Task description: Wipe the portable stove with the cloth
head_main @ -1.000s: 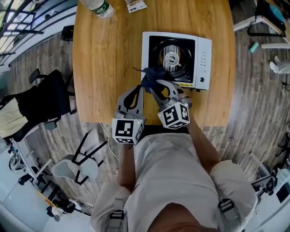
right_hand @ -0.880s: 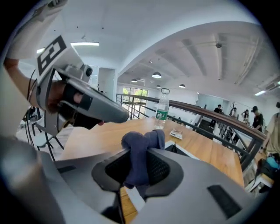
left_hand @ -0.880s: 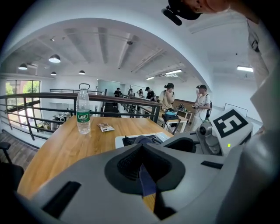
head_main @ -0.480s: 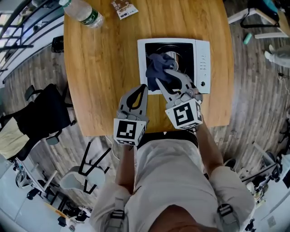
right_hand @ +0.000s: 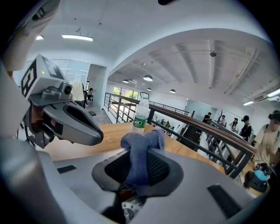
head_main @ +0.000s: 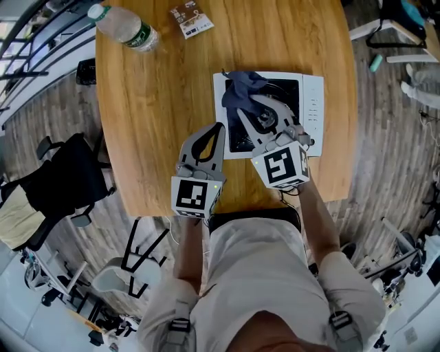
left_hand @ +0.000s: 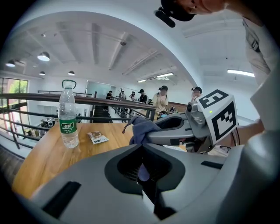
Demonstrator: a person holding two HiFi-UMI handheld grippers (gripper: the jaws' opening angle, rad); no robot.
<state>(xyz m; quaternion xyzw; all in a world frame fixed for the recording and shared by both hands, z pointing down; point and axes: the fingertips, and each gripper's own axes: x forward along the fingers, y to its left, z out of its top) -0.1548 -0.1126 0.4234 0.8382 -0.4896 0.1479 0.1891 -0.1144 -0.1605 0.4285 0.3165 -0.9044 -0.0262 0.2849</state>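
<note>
The white portable stove [head_main: 312,110] with a black burner top sits on the wooden table [head_main: 158,103]. My right gripper [head_main: 245,104] reaches over the stove's far left part and is shut on the dark blue cloth [head_main: 240,89], which bunches at the jaw tips. The right gripper view shows the cloth [right_hand: 144,141] pinched and draped between the jaws of the right gripper [right_hand: 140,151]. My left gripper [head_main: 219,128] is shut on nothing, hovering beside the stove's near left corner. In the left gripper view the cloth [left_hand: 141,127] hangs beyond the left gripper [left_hand: 142,145].
A plastic water bottle [head_main: 124,29] lies at the table's far left, and it shows too in the left gripper view [left_hand: 68,116]. A small snack packet [head_main: 191,19] is beside it. Chairs and a railing stand left of the table. People stand in the background.
My right gripper has carried the cloth from the stove's near left edge across the black top to its far left corner. The left gripper has stayed beside the stove.
</note>
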